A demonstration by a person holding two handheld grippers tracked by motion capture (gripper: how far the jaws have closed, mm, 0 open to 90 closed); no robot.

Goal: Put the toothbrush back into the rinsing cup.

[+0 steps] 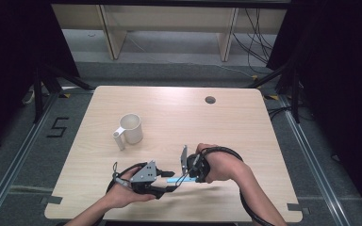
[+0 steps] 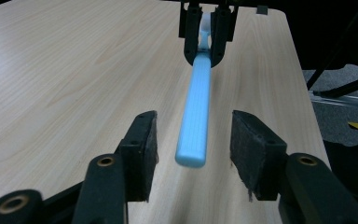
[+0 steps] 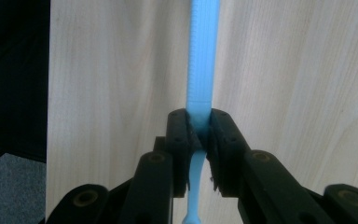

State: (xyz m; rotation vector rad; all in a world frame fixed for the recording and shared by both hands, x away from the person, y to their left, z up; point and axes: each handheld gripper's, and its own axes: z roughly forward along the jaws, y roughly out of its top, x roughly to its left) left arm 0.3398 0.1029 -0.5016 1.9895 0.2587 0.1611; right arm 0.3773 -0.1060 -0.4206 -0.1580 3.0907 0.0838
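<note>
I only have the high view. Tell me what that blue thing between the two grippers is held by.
Observer: The right gripper is shut on the blue toothbrush, clamped near its thin neck.
Operator: Report the left gripper's jaws.
Observer: The left gripper is open; its pads stand either side of the handle's free end without touching it.
Operator: Say whether the brush lies on the table.
Observer: The left gripper view shows the handle raised off the table, sticking out toward the left gripper.
Operator: Give me the mug.
Observer: The white mug stands upright, away from both grippers.
</note>
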